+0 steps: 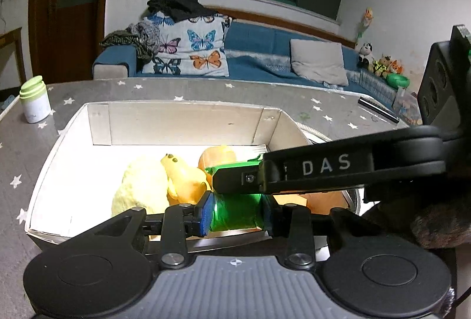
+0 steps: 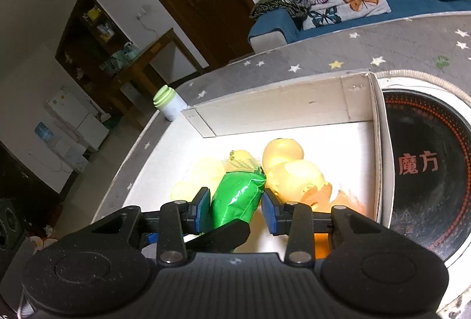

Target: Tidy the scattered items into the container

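Green corn is pinched by left gripper over box; right gripper is parted around it.

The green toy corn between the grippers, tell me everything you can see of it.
The toy corn has a glossy green plastic-looking husk with yellow kernels showing at its far end. It lies over the open white box, above the yellow toys there. The left gripper has its blue pads against the husk. The right gripper brackets it, left pad touching, right pad apparently just clear.
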### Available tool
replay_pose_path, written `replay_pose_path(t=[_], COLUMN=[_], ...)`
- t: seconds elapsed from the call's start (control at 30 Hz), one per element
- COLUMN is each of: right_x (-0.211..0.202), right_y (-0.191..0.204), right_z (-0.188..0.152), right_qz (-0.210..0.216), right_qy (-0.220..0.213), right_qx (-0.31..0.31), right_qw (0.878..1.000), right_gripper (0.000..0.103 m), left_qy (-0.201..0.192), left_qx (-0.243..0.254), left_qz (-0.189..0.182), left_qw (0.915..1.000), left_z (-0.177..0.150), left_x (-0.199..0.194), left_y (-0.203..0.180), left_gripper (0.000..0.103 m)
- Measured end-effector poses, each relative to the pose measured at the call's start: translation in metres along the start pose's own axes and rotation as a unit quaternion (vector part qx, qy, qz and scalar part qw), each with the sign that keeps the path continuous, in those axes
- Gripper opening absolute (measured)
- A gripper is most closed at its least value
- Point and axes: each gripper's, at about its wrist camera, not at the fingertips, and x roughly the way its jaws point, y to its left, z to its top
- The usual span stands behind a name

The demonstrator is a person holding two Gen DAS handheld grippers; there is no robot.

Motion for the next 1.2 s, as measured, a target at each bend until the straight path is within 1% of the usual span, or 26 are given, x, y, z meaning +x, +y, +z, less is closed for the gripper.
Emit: replay_pose_path(t=[0.17,0.2,0.27,0.3,0.37,0.5,0.67,0.7,0.77,0.83,0.97,1.0,1.03,1.07,1.13,1.17,1.2], right_x=[0.004,0.004,0.005,0.005,0.003,0.001,-0.006,-0.008,-0.015,-0.023,-0.037,-0.040,-0.045,-0.049,-0.055,-0.060,-0.064], right_y=[-0.005,-0.006,-0.009,-0.010,-0.009,0.000,0.006,0.007,0.007,0.009,0.013,0.014,0.015,0.017,0.022,0.024,0.027], right_z=[0.000,0.000,0.001,0.001,0.001,-0.002,-0.009,-0.011,-0.015,-0.019,-0.030,-0.033,-0.036,-0.039,-0.044,-0.048,-0.052], right_qz=[-0.009,-0.012,-0.014,-0.013,-0.014,-0.030,-0.052,-0.053,-0.054,-0.062,-0.074,-0.077,-0.081,-0.084,-0.090,-0.093,-0.096], right_qy=[0.005,0.005,0.008,0.009,0.011,0.010,-0.004,-0.007,-0.017,-0.029,-0.050,-0.056,-0.064,-0.071,-0.084,-0.092,-0.101], right_qx=[0.008,0.008,0.011,0.011,0.007,-0.019,-0.048,-0.049,-0.054,-0.062,-0.080,-0.085,-0.091,-0.097,-0.110,-0.119,-0.128], right_qw=[1.000,1.000,1.000,1.000,1.000,0.999,0.997,0.997,0.997,0.996,0.993,0.992,0.991,0.989,0.986,0.984,0.982], right_gripper=[0.037,0.036,0.033,0.032,0.032,0.033,0.036,0.040,0.043,0.052,0.057,0.065,0.071,0.074,0.085,0.088,0.093], left_qy=[0.019,0.024,0.035,0.036,0.035,0.025,0.012,0.009,0.004,-0.004,-0.010,-0.013,-0.015,-0.017,-0.022,-0.024,-0.027], left_qx=[0.015,0.017,0.020,0.020,0.018,0.012,0.004,0.003,-0.004,-0.007,-0.015,-0.017,-0.019,-0.020,-0.027,-0.031,-0.037], left_qz=[0.007,0.013,0.026,0.026,0.025,0.029,0.034,0.035,0.036,0.041,0.044,0.046,0.048,0.050,0.056,0.059,0.060], left_qw=[0.9997,0.9995,0.9989,0.9988,0.9989,0.9992,0.9993,0.9993,0.9993,0.9991,0.9989,0.9987,0.9986,0.9984,0.9978,0.9975,0.9971], left_z=[0.004,0.005,0.006,0.006,0.004,0.001,-0.004,-0.005,-0.006,-0.009,-0.016,-0.019,-0.021,-0.023,-0.029,-0.031,-0.034], left_x=[0.002,0.003,0.004,0.004,0.002,-0.007,-0.019,-0.021,-0.026,-0.034,-0.047,-0.050,-0.053,-0.056,-0.063,-0.066,-0.069], left_y=[-0.002,-0.003,-0.003,-0.002,-0.001,0.001,0.002,0.003,0.004,0.004,0.003,0.003,0.003,0.003,0.003,0.003,0.004], left_gripper=[0.040,0.038,0.038,0.038,0.038,0.038,0.038,0.038,0.038,0.038,0.038,0.038,0.038,0.038,0.038,0.038,0.038])
